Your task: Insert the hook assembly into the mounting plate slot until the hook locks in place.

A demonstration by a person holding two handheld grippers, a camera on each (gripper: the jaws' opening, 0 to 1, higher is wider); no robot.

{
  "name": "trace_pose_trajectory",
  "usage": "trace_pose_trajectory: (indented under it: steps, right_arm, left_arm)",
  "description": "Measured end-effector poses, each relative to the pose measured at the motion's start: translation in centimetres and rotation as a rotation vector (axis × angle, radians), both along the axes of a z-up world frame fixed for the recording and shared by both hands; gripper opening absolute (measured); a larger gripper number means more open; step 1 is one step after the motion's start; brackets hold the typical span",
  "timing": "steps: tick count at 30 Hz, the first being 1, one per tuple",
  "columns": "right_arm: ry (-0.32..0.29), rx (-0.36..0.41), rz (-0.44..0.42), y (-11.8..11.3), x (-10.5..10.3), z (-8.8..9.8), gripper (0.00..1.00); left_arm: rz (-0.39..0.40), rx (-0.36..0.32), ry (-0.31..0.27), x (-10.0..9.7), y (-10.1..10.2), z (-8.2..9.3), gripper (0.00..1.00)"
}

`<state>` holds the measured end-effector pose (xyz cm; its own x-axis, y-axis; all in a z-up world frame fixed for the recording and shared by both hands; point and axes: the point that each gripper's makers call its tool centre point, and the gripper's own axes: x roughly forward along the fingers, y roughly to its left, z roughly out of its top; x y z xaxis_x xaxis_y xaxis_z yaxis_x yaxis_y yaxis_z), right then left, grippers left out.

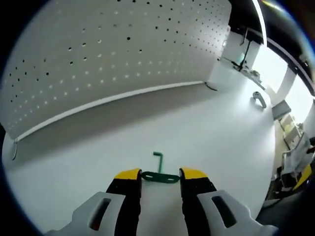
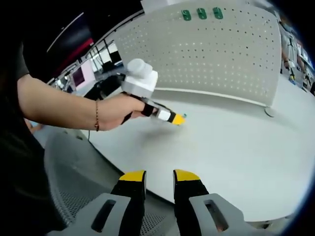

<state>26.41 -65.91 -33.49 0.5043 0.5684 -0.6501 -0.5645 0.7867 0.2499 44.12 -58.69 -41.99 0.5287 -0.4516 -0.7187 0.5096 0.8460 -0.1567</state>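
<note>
I bring my left gripper [image 1: 160, 173], jaws spread, around the green hook [image 1: 159, 173] lying flat on the table [image 1: 221, 137], while my right gripper [image 2: 159, 173] waits empty, jaws parted.

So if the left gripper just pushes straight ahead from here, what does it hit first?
The green hook, lying on the white table right between the left gripper tips; the pegboard stands well beyond.

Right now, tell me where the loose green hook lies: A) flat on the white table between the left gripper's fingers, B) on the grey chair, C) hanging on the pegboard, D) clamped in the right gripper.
A: in the left gripper view the green hook lies on the white table between the left gripper's open fingers.
</note>
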Motion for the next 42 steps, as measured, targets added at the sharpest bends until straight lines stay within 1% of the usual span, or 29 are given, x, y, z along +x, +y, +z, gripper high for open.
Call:
trace_pose_trajectory:
  steps: [5, 9, 14, 21, 26, 30, 33, 36, 38, 39, 40, 42]
  right_arm:
    - [-0.003, 0.003, -0.002, 0.0, 0.1, 0.0, 0.21]
    - [-0.004, 0.003, 0.0, 0.1, 0.1, 0.0, 0.21]
    - [-0.006, 0.002, 0.003, 0.1, 0.2, 0.1, 0.21]
    - [-0.017, 0.0, 0.005, 0.0, 0.6, 0.3, 0.21]
    - [-0.024, -0.006, 0.001, -0.3, 0.8, 0.4, 0.21]
    - [-0.024, -0.009, 0.004, -0.4, 1.0, 0.5, 0.21]
    - [-0.037, -0.005, 0.003, -0.4, 1.5, 0.9, 0.21]
    - [-0.046, -0.005, 0.005, -0.3, 1.9, 1.3, 0.21]
    - [-0.05, 0.001, 0.008, -0.2, 2.2, 1.5, 0.21]
    - [-0.055, 0.006, 0.013, -0.1, 2.3, 1.7, 0.21]
    - [-0.06, 0.003, 0.024, 0.0, 2.4, 1.8, 0.21]
    - [-0.062, -0.008, 0.037, -0.2, 2.9, 1.5, 0.21]
  left_arm:
    - [-0.052, -0.004, -0.015, -0.1, 0.0, -0.1, 0.32]
    - [-0.075, -0.005, -0.012, 0.0, 0.3, -0.1, 0.31]
    - [-0.088, -0.01, -0.004, 0.1, 0.7, -0.3, 0.31]
    - [-0.097, -0.023, 0.013, -0.3, 0.9, -0.2, 0.3]
    - [-0.111, -0.009, -0.004, -0.6, 1.4, 0.0, 0.3]
    - [-0.117, -0.017, -0.019, -0.7, 1.8, 1.0, 0.3]
    - [-0.114, -0.038, -0.027, -0.9, 2.1, 2.1, 0.3]
    - [-0.117, -0.05, -0.028, -1.1, 2.3, 2.4, 0.3]
    - [-0.131, -0.064, -0.019, -1.5, 2.4, 2.8, 0.3]
    - [-0.154, -0.066, -0.013, -1.9, 2.3, 3.0, 0.3]
    - [-0.193, -0.07, -0.014, -2.6, 2.1, 3.4, 0.3]
    - [-0.246, -0.053, -0.021, -3.7, 2.1, 3.8, 0.3]
